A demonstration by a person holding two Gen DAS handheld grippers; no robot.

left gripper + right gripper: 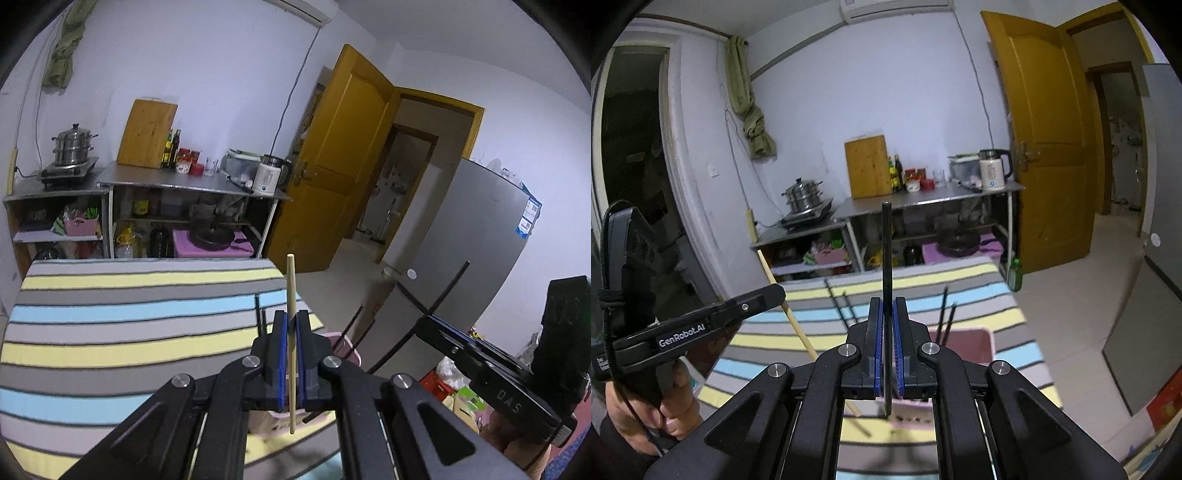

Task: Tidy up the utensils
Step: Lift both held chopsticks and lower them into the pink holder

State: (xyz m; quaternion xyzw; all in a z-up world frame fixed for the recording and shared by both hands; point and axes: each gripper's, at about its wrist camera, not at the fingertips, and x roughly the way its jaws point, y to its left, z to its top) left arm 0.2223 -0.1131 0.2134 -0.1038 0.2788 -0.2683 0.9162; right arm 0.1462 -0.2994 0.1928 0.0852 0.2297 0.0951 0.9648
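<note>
Pink basket (975, 341) (mostly hidden) behind tools gripping wooden chopstick (291, 332), black chopstick (887, 295).

Against the back wall, a steel table (934, 197). Leaning upright on its left end, a wooden cutting board (868, 166); just right of the board, dark bottles (895, 173) and red jars (916, 177). On the table's right end, a white electric kettle (993, 170). Left of the table, on a lower stand, a stacked steamer pot (802, 194) over a hotplate. Under the table, a dark pan (956, 242) on a purple box. Right of the table, an open yellow door (1049, 140); further right, a grey fridge (476, 243).
</note>
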